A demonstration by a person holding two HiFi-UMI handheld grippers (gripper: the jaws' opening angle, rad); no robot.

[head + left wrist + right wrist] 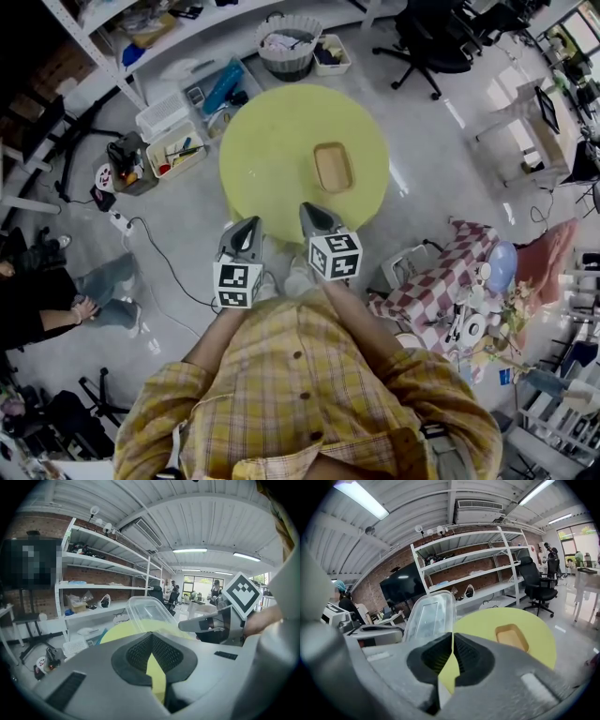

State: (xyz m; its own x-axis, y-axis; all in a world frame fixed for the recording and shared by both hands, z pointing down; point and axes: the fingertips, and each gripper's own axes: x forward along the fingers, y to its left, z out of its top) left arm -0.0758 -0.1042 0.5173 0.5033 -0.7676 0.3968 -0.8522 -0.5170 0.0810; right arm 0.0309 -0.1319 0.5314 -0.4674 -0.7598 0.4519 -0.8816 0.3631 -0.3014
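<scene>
A clear plastic lid (pixel 147 613) stands upright between my two grippers, and its edge runs into the jaws of each. My left gripper (pixel 151 637) is shut on one side of it. My right gripper (pixel 453 639) is shut on the other side of the lid (pixel 429 616). In the head view both the left gripper (pixel 248 225) and the right gripper (pixel 312 211) hover at the near edge of a round yellow table (pixel 272 141); the lid barely shows there. A shallow tan tray (pixel 333 167) lies empty on the table, ahead and right of the right gripper.
Bins and boxes of tools (pixel 173 150) sit on the floor left of the table, with a round basket (pixel 289 47) behind it. An office chair (pixel 431 42) stands far right. A cart with a checked cloth (pixel 441 281) is near right. A person sits at the left (pixel 56 300).
</scene>
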